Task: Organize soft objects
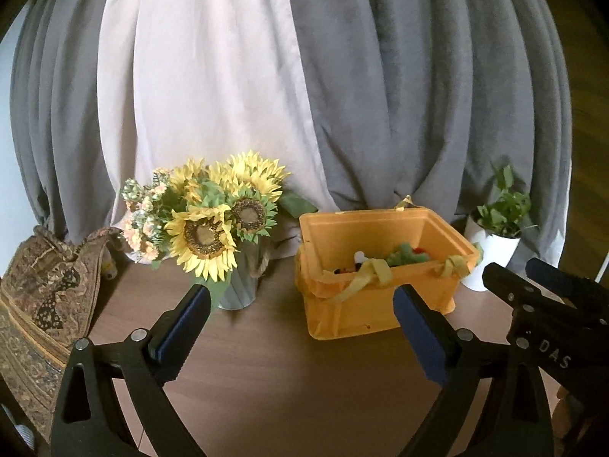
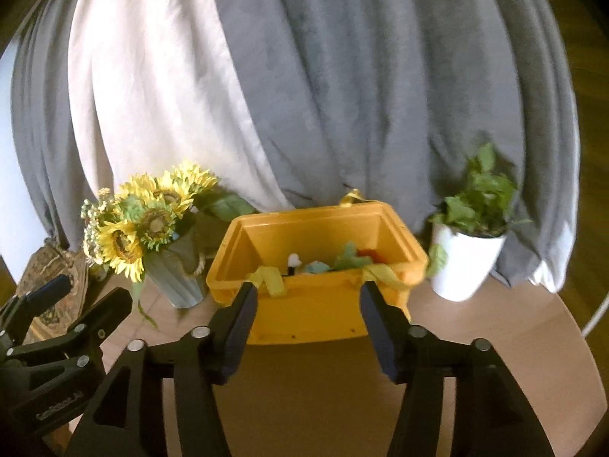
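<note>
Grey and pale curtains [image 1: 342, 95] are hanging across the whole back of the scene, closing off the far edge of the round wooden table [image 1: 266, 381], whose curved rim is showing at four o'clock in the right wrist view, with bare wood lying open between that rim and the things on it. The orange bin [image 2: 316, 316] is standing at the table's middle, just ahead of both tools; at twelve o'clock inside it, soft toys [image 2: 348, 257] in green, white and red are lying in a loose heap below the rim, and yellow ribbon handles [image 2: 270, 280] are drooping over its near wall. At nine o'clock of the bin, a grey vase of sunflowers [image 1: 213, 228] is standing close beside it with only a narrow gap, and farther out at the same side a patterned brown fabric [image 1: 42, 304] is lying over the table's left edge. At three o'clock of the bin, a white pot with a green plant [image 2: 468, 262] is standing near it, apart. The left gripper [image 1: 300, 327] is hovering over open tabletop with its fingers spread wide and nothing between them. The right gripper [image 2: 308, 327] is hanging just short of the bin's near wall, fingers apart and gripping nothing, clear wood lying beneath it.
</note>
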{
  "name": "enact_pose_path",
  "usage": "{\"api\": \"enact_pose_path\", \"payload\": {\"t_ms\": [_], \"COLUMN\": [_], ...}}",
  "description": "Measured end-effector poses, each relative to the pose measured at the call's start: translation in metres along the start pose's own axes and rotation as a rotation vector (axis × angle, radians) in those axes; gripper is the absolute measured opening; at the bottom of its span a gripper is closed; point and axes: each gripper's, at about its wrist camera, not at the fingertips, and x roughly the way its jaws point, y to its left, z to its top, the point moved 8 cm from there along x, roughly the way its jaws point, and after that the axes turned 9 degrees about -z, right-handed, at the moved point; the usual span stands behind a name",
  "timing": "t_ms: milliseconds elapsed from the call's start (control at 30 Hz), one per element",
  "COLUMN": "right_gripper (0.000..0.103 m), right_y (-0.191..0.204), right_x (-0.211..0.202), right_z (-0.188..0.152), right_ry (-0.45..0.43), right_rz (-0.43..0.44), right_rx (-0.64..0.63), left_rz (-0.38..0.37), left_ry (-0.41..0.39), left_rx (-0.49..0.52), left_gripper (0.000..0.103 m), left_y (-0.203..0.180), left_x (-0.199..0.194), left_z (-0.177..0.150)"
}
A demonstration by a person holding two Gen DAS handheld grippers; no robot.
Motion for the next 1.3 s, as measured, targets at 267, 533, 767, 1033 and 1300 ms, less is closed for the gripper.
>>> {"api": "enact_pose_path", "payload": {"t_ms": [267,533,767,1033,1300], "right_gripper": [0.073,0.081,0.084,0.088,0.088], "right_y": [-0.021,-0.043,-0.066,-0.086,-0.101], "right_x": [-0.049,-0.098,-0.144,-0.186,-0.218], "right_z": [-0.015,-0.027,-0.044,-0.060,-0.077], "right_ry": [-0.032,-0.074,-0.098,-0.123,-0.139], "right_rz": [-0.049,-0.057,-0.066,-0.071,-0.091], "right_rx": [0.003,-0.003,0.005,0.019,0.024], "left_rz": [0.017,0.035,0.017,0.013,0.017], "left_ry": [-0.041,-0.067,-0.076,-0.081,-0.109], "left_rx": [0.031,0.023,0.041,0.046,0.074], "left_gripper": [0.103,0.103,0.103,0.103,0.103], "left_y": [-0.018,-0.043,-0.068,-0.088,-0.104], "left_x": [-0.044,-0.095,-0.133,-0.173,-0.203], "left_z": [-0.011,-0.026,-0.043,-0.062,-0.073]}}
